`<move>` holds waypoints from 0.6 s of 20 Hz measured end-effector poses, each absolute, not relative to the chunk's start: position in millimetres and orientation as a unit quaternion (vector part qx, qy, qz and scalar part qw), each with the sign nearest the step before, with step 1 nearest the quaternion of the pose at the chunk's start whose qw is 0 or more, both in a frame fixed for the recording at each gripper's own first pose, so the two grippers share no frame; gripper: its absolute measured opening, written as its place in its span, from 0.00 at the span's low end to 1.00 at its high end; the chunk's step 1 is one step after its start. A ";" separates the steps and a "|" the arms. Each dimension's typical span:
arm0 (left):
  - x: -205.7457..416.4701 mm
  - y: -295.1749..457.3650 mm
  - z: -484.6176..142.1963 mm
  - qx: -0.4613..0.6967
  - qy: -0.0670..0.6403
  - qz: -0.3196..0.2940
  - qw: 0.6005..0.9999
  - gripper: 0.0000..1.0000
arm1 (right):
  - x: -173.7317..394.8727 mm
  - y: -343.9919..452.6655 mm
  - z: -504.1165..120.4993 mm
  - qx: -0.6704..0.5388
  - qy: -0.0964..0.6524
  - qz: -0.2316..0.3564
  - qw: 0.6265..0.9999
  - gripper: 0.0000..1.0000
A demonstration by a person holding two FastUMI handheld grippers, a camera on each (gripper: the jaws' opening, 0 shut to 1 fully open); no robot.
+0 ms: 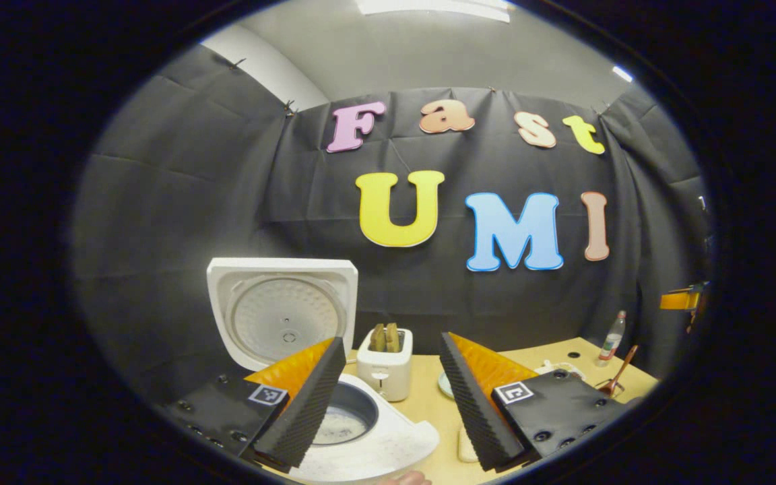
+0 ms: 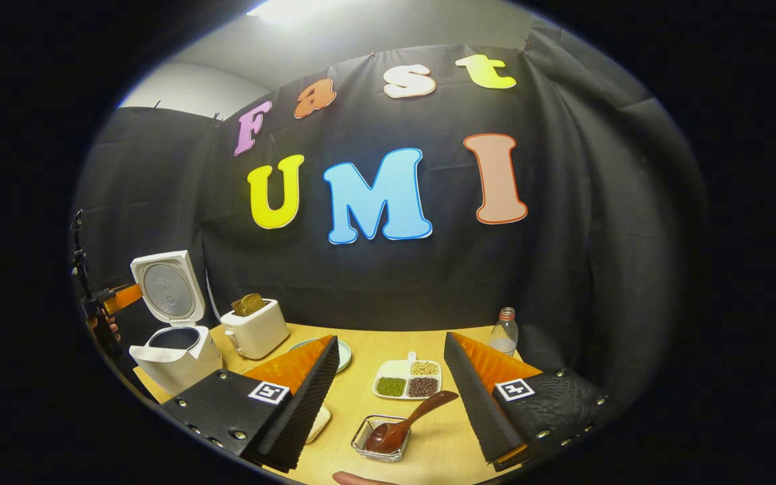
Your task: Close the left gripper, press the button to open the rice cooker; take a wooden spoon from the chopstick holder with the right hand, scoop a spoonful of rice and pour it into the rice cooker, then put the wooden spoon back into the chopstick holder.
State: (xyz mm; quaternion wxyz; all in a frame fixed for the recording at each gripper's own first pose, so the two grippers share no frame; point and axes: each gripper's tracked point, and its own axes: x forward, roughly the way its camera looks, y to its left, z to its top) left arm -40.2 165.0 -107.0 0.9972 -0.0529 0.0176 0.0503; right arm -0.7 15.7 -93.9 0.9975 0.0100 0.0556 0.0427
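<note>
The white rice cooker stands open with its lid upright, and its inner pot is just beyond my left finger. My left gripper hovers open over the cooker's front with nothing between its fingers. In the right gripper view the cooker sits far left. The wooden spoon rests with its bowl in a small clear holder, handle pointing up and right. My right gripper is open around the spoon without touching it. The left gripper shows beside the cooker's lid.
A white toaster with bread stands right of the cooker. Also on the wooden table are a pale plate, a divided dish of grains and a bottle. A fingertip shows at the bottom edge.
</note>
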 end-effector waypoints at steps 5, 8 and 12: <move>-40.1 135.1 -97.7 -0.054 0.004 0.021 0.998 0.99 | 1.4 -5.9 -108.2 0.013 0.063 0.026 0.998 0.96; -47.4 122.8 -95.8 -0.048 -0.008 0.016 0.999 0.99 | 4.7 -15.7 -123.4 0.020 0.071 0.018 0.997 0.96; -55.2 100.4 -102.5 -0.046 -0.019 0.002 0.999 0.96 | 9.1 -20.3 -155.2 0.019 0.083 0.015 0.996 0.96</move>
